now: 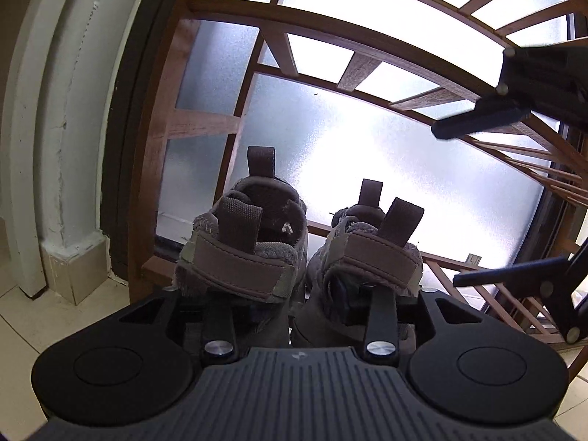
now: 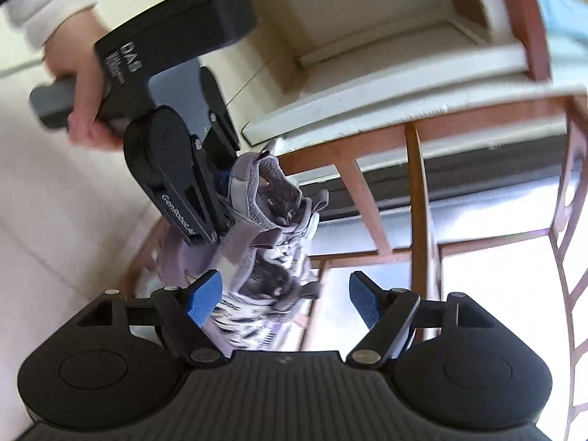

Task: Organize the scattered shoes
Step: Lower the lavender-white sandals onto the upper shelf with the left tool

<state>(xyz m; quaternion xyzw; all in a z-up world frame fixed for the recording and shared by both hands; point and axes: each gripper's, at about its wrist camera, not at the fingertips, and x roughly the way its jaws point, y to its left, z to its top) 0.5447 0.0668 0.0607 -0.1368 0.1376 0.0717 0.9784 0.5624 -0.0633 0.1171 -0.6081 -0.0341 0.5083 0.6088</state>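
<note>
Two grey strapped shoes (image 1: 297,257) stand side by side on the wooden rack (image 1: 154,191), between the left gripper's (image 2: 217,220) part-open jaws, while the right gripper (image 2: 286,299) hangs wide open and empty.

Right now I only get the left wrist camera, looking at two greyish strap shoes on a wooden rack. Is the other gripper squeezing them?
Observer: No. The right wrist view shows the right gripper with its blue pads spread wide, not clamping the greyish strap shoes.
Operator: What do the shoes' sides look like?
Observer: Pale with dark streaky marks, though blurred.
Operator: Who's holding my gripper?
Observer: A hand in a white sleeve grips the left gripper by its handle.
</note>
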